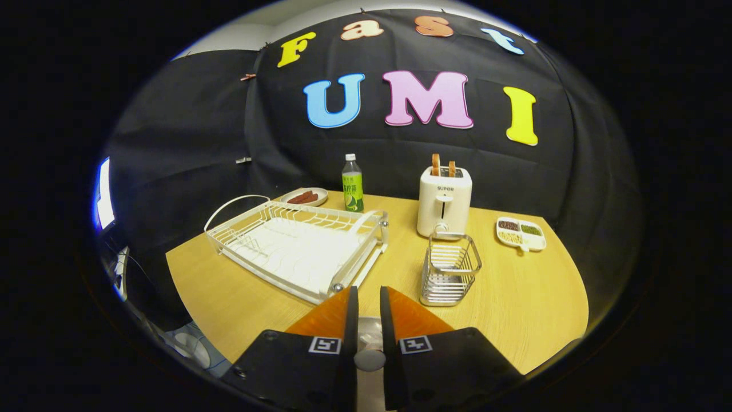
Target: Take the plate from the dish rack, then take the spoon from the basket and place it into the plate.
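Gripper [369,297] fingers nearly together, narrow gap; something grey, round-ended shows low between them, cannot tell what or whether clamped. Dish rack [297,249] just ahead, left; its wire slots hold nothing. Wire basket [449,269] just ahead, right, looks empty. Beyond on the table [514,297]: toaster [444,200], green bottle [352,184], small dish [306,197] far left, divided tray [521,233] far right.
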Tool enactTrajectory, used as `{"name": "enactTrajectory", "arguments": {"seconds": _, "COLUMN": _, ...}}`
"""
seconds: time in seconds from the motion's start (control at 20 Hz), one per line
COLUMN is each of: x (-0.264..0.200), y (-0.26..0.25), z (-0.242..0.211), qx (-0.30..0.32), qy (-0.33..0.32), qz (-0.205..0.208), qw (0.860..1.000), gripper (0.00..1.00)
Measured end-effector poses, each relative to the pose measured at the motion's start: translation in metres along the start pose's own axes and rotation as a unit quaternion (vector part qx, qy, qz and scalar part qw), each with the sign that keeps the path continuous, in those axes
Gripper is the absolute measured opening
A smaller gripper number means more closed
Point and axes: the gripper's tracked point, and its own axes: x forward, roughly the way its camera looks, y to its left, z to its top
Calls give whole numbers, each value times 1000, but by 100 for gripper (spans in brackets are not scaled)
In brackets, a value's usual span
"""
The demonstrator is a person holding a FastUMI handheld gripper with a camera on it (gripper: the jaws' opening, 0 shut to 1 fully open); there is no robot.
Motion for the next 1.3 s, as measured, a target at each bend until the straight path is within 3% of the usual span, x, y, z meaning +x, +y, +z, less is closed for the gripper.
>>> {"name": "enactTrajectory", "arguments": {"seconds": 0.25, "x": -8, "y": 5, "z": -15, "qx": 17, "qy": 44, "qz": 4, "qw": 999, "gripper": 26}}
{"name": "enactTrajectory", "arguments": {"seconds": 0.45, "x": -17, "y": 7, "z": 25, "qx": 42, "qy": 28, "qz": 8, "qw": 999, "gripper": 100}}
{"name": "enactTrajectory", "arguments": {"seconds": 0.8, "x": -65, "y": -5, "z": 138, "qx": 16, "qy": -65, "qz": -36, "qw": 997, "gripper": 98}}
{"name": "enactTrajectory", "arguments": {"seconds": 0.95, "x": -98, "y": -13, "z": 178, "qx": 3, "qy": -104, "qz": -78, "qw": 991, "gripper": 98}}
{"name": "enactTrajectory", "arguments": {"seconds": 1.3, "x": -158, "y": -5, "z": 188, "qx": 8, "qy": -136, "qz": -110, "qw": 985, "gripper": 98}}
